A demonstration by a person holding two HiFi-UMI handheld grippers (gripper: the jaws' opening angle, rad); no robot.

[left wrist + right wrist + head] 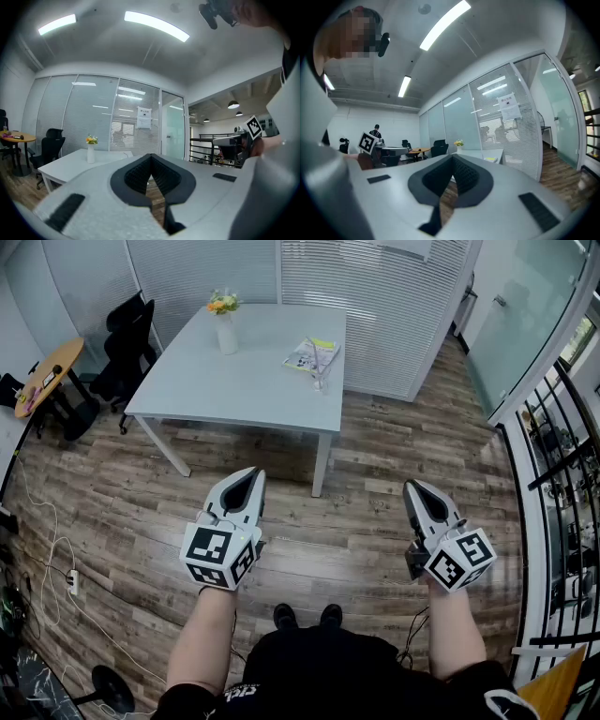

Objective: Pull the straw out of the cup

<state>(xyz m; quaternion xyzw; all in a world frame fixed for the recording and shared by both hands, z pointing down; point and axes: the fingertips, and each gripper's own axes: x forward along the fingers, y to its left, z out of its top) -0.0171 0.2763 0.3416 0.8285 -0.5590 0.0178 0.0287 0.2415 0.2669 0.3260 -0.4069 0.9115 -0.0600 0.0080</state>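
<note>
A clear cup (321, 382) with a thin straw (317, 362) stands near the right edge of the white table (253, 381), next to a printed booklet (310, 353). I hold both grippers level over the wooden floor, well short of the table. My left gripper (251, 474) is shut with nothing in it, and its tips (150, 157) meet in the left gripper view. My right gripper (412, 487) is also shut and empty, its tips (452, 158) closed in the right gripper view. The cup is too small to make out in either gripper view.
A white vase of flowers (226, 326) stands at the table's far left. Black office chairs (129, 343) and a round wooden table (47, 376) are at the left. Glass walls with blinds stand behind, a black railing (562, 484) is at the right, and cables (56, 568) lie on the floor.
</note>
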